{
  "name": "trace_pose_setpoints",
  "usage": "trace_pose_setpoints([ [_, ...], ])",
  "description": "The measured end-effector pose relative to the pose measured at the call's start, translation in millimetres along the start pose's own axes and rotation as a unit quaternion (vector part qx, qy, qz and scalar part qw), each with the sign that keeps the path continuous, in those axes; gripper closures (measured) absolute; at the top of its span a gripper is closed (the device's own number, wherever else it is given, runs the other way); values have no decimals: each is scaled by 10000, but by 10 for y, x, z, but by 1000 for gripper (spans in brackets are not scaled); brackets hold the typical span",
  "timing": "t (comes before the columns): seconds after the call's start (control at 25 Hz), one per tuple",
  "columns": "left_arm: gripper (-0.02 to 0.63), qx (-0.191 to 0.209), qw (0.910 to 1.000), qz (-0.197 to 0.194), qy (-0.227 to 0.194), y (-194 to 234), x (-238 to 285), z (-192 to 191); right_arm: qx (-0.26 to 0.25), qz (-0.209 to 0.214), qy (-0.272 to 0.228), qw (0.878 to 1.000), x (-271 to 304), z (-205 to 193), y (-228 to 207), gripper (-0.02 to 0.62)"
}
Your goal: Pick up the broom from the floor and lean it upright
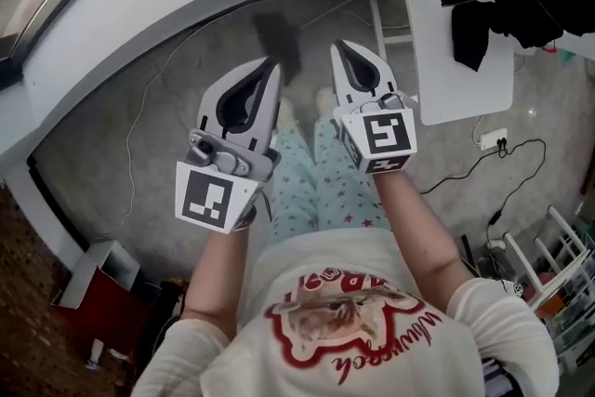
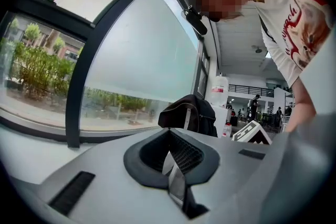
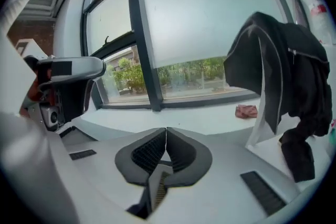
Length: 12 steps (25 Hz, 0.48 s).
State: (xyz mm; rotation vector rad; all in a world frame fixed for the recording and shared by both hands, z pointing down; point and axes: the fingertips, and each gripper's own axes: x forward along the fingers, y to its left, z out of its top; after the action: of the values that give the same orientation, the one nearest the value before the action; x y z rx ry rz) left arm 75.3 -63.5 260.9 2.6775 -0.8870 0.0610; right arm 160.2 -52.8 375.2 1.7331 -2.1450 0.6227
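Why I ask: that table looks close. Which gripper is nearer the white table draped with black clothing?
Right. In the head view the right gripper sits just left of the white table; the left gripper is farther left, on the right gripper's other side.

The person is wearing pale mint trousers point(image 1: 321, 186) dotted with small pink stars and a white shirt point(image 1: 390, 358) with a red print, while the pale grey left gripper point(image 1: 272, 67) and matching right gripper point(image 1: 340, 46) are showing black pads and white cubes point(image 1: 383, 137) with black square markers. The speckled grey carpet floor point(image 1: 158, 144) is carrying a red box point(image 1: 102, 307) at its lower left edge, and a black garment point(image 1: 483, 5) is draping a white rectangular table point(image 1: 456, 79). A crumpled pink cloth point(image 3: 245, 110) is lying on the white window ledge point(image 3: 199, 118).
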Motion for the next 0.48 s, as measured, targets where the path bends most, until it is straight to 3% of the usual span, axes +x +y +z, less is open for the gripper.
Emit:
trace_pose_setpoints([
  [0.24,589,3,9998,-23,218,139,306,-729,178,1,94,9998,521,-594,-146,571],
  [0.48,589,-88,9990,121,421,505,591,-1806,3,-89,211,9997,937,-1363,-290,571],
])
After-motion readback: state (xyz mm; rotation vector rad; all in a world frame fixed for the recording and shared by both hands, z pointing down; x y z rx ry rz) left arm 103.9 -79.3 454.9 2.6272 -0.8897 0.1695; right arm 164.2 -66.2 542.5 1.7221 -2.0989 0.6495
